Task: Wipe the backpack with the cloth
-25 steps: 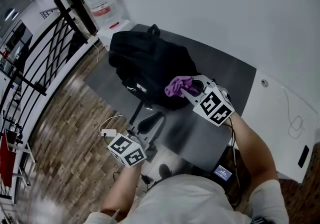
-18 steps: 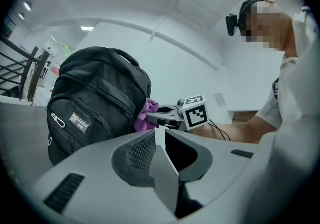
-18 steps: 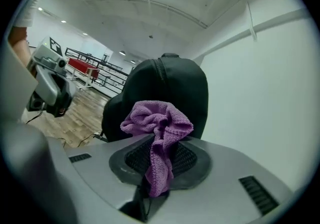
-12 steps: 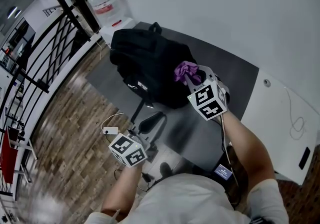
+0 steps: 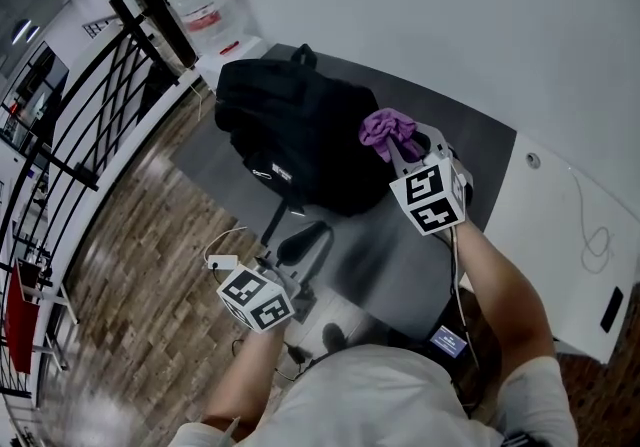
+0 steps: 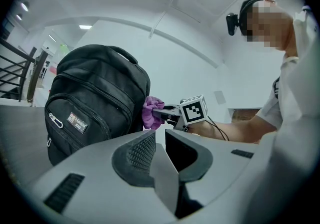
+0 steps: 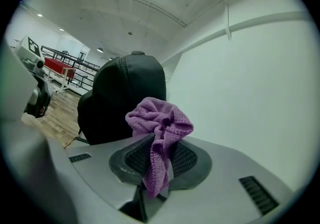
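Two tools, one backpack, one cloth, on a dark grey bench.

Backpack: black, standing upright at the far left of the bench. Its far side is hidden in the head view. In the left gripper view its bottom is cut off behind the tool's own body, and the small label on its front pocket is too small to read.

Cloth: purple, bunched. Its lower end is pinched out of sight between the pads, and the loose upper part bulges above them. The left gripper view shows it pressed against the upper right side of the backpack.

Right tool: closed on the cloth, jaws held apart only by the fabric's thickness, and pointed at the backpack from the right.

Left tool: jaws drawn together to a thin slit with nothing between them. It is held at the near left edge of the bench, apart from the backpack's body and touching nothing that can be made out.
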`<state>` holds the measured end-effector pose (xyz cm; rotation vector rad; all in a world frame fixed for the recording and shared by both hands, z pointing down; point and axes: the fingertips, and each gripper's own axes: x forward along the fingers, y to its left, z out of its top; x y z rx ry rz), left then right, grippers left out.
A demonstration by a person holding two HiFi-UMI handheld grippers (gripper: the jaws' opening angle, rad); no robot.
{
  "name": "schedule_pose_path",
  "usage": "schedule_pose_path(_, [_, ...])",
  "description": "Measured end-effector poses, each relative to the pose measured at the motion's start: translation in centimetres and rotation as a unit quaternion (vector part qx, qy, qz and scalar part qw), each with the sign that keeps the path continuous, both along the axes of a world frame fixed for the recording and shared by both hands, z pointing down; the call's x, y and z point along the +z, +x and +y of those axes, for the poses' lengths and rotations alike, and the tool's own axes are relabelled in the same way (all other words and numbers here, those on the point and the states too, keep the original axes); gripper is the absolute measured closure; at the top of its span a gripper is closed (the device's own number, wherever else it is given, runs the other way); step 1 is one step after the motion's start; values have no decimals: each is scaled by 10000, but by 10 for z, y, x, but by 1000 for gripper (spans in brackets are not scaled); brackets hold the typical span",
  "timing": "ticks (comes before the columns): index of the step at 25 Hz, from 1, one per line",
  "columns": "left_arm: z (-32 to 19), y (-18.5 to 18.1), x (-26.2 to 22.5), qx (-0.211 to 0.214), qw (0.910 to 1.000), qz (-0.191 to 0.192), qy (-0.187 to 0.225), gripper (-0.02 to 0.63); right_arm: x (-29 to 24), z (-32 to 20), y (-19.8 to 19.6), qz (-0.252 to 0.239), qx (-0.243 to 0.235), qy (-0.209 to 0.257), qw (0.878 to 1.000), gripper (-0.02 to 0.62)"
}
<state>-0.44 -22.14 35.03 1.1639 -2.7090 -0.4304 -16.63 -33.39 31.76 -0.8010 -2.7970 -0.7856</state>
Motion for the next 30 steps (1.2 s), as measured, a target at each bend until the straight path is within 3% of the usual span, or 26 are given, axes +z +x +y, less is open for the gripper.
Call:
schedule_pose_path(9, [-9,-4,0,139,9999,-9,-98,554,-6,-64,-14,-82,864,-253,9959,518])
schedule_pose_path(14, [-12,-2,3,156,9998,49,-147,554,2,-81,-4,105,901,-524,9945,517])
schedule_pose_path(24, [-18,1,7,128,9995,174,-216,554,39,-30,37,403,-268,-226,9986,518])
schedule_pose_path(30, [-15,4,13,67,9994,192,-263,554,64,24,72,619,-1251,140,9901,517])
